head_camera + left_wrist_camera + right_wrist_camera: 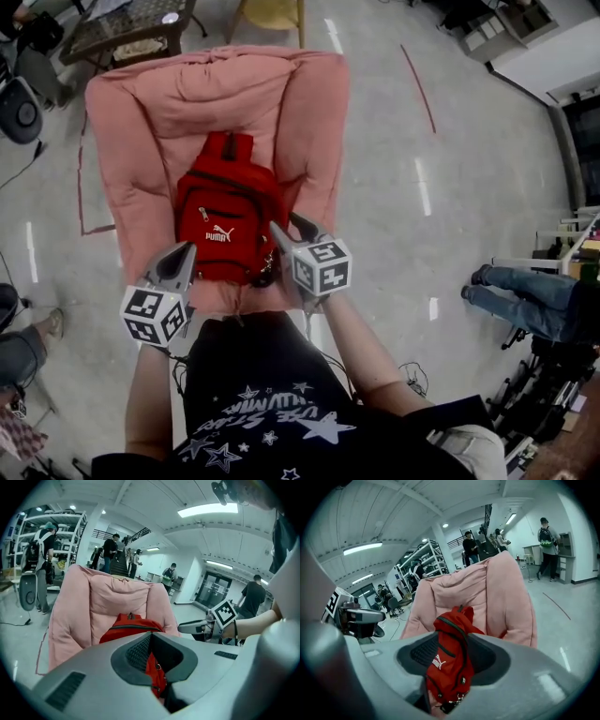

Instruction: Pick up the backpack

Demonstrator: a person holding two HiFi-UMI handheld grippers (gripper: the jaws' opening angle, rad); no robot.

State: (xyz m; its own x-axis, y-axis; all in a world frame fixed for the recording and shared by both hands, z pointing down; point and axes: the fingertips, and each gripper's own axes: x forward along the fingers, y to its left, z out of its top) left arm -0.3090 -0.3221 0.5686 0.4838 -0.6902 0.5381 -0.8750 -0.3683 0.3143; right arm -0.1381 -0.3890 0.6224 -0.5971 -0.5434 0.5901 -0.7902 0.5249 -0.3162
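Observation:
A red backpack (225, 220) stands against the back of a pink armchair (141, 112), its logo facing me. My left gripper (183, 251) is shut with nothing in it, and its tip is beside the bag's lower left corner. My right gripper (292, 230) is open at the bag's lower right edge. In the right gripper view the backpack (450, 653) fills the gap between the jaws, and I cannot tell whether the pads touch it. In the left gripper view the backpack (129, 625) shows above the closed jaws, with the right gripper (192, 627) beyond it.
A small dark table (122, 28) and a yellow chair (272, 14) stand behind the armchair. A person's legs (525, 295) lie on the floor at the right. Red tape lines (417, 89) mark the grey floor. Shelves (61, 536) and several people are farther off.

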